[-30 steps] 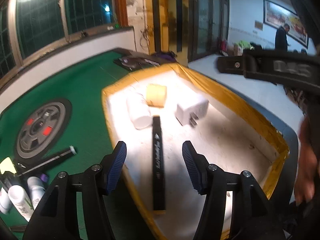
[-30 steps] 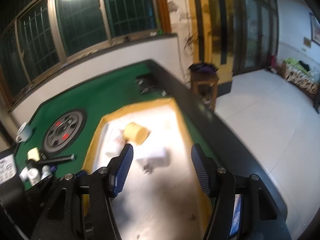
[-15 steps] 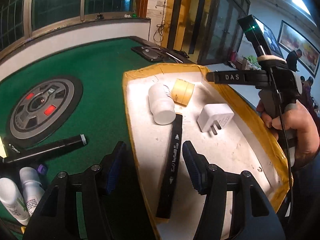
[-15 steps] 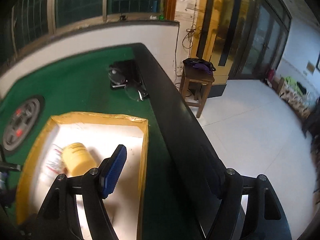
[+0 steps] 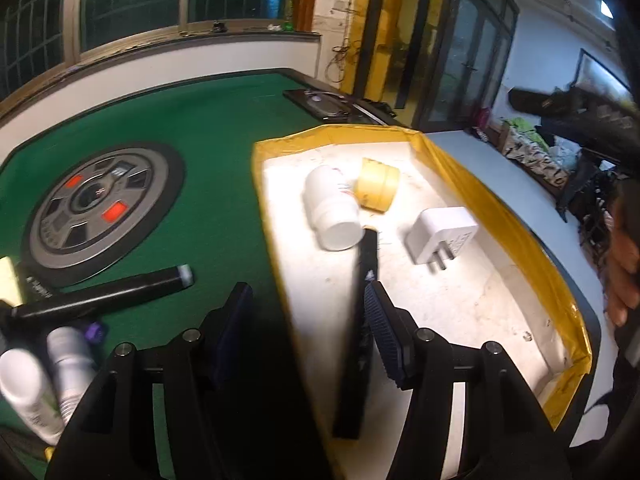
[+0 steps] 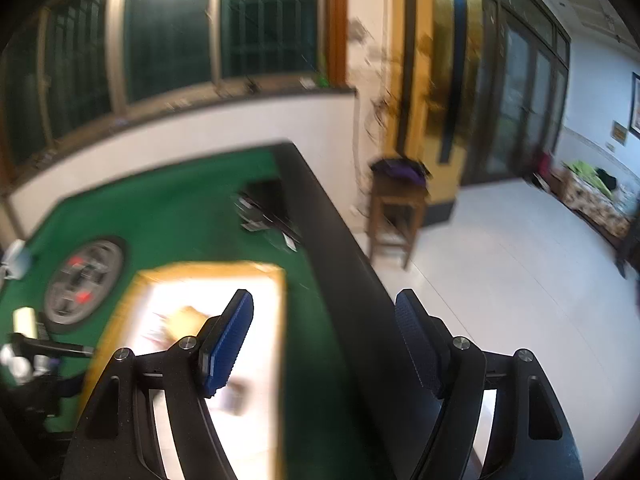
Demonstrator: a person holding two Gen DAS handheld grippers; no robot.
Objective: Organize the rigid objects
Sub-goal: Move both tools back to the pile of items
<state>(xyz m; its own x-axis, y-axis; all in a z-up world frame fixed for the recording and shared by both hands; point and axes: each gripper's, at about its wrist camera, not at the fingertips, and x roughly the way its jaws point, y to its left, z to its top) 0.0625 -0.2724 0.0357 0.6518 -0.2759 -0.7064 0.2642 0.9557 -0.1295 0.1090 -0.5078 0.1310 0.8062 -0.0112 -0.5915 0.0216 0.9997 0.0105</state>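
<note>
A white tray with a yellow taped rim [image 5: 476,184] lies on the green table. In it lie a white bottle [image 5: 332,208], a yellow tape roll [image 5: 378,190], a white plug adapter [image 5: 442,236] and a long black marker [image 5: 360,332]. My left gripper [image 5: 306,332] is open and empty, above the tray's left rim near the marker. My right gripper [image 6: 324,344] is open and empty, over the table's right edge beside the tray [image 6: 276,320]. A second black marker [image 5: 108,294] lies on the green felt.
A round grey disc [image 5: 96,212] is set in the felt. White bottles [image 5: 44,364] stand at the near left. A flat black device [image 5: 324,102] lies at the far table edge. A wooden stool [image 6: 396,208] stands on the floor beyond.
The left gripper has drifted left, from over the black marker in the tray to over the tray's left rim. The right gripper has swung right, off the tray toward the table edge.
</note>
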